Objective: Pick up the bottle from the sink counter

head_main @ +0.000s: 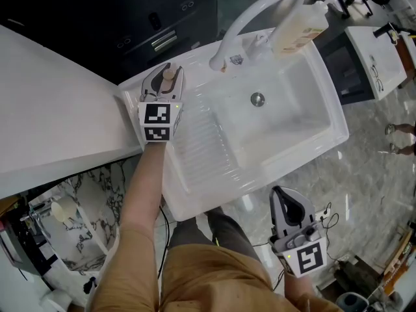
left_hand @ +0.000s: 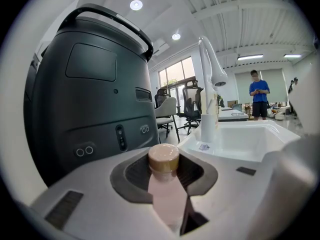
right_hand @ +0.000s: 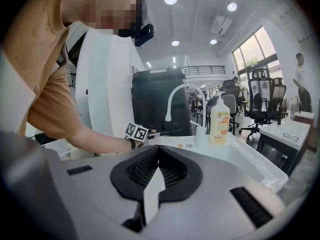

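A small pale pink bottle [left_hand: 165, 194] with a tan cap [head_main: 169, 75] lies along the jaws of my left gripper [head_main: 167, 69], cap pointing away from me. The jaws are shut on its body over the back left corner of the white sink counter [head_main: 195, 93]. Whether the bottle still touches the counter I cannot tell. In the left gripper view the left gripper [left_hand: 164, 159] faces a dark grey appliance. My right gripper [head_main: 284, 194] hangs in front of the sink's near edge, shut with nothing in it; in its own view the right gripper [right_hand: 156, 154] points toward the sink.
A white curved faucet [head_main: 253, 12] and a yellow soap bottle [head_main: 300, 23] stand at the back of the sink basin [head_main: 286, 119]. A dark grey appliance [left_hand: 90, 84] rises behind the counter. A white worktop [head_main: 52, 109] lies to the left. A person in blue [left_hand: 259, 91] stands far off.
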The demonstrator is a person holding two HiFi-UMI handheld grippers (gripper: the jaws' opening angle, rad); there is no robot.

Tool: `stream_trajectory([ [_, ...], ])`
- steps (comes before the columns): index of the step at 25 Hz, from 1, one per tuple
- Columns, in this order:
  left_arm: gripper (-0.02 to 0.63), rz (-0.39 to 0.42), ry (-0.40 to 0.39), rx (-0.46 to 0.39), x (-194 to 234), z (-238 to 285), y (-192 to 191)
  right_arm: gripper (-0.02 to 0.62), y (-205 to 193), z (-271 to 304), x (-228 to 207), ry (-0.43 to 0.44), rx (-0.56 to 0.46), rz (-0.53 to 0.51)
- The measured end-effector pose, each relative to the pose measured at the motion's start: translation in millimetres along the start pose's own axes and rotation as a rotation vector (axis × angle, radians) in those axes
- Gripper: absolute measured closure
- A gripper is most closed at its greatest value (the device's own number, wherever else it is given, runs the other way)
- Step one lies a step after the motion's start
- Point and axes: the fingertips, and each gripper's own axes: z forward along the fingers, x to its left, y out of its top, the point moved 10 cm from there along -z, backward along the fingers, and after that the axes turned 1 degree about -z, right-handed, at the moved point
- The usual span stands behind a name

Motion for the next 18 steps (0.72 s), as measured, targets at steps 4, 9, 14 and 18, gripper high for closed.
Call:
stream_trajectory([
  [4, 0.489, 0.008, -0.010, -0.005, -1, -2, 6, 0.591, 2, 1, 1, 0.003, -0.008, -0.005],
  [9, 0.489, 0.009, -0.023, 0.010, -1, -7, 8, 0.591, 7, 2, 2, 0.009, -0.020, -0.011],
  [14, 0.489, 0.006, -0.034, 0.019, -4, -17, 12, 0.591, 12, 1, 5, 0.014, -0.036, -0.018],
  [18, 0.489, 0.001, -0.047, 0.029, -7, -27, 18, 0.591, 17, 3, 9, 0.019, -0.054, -0.030],
])
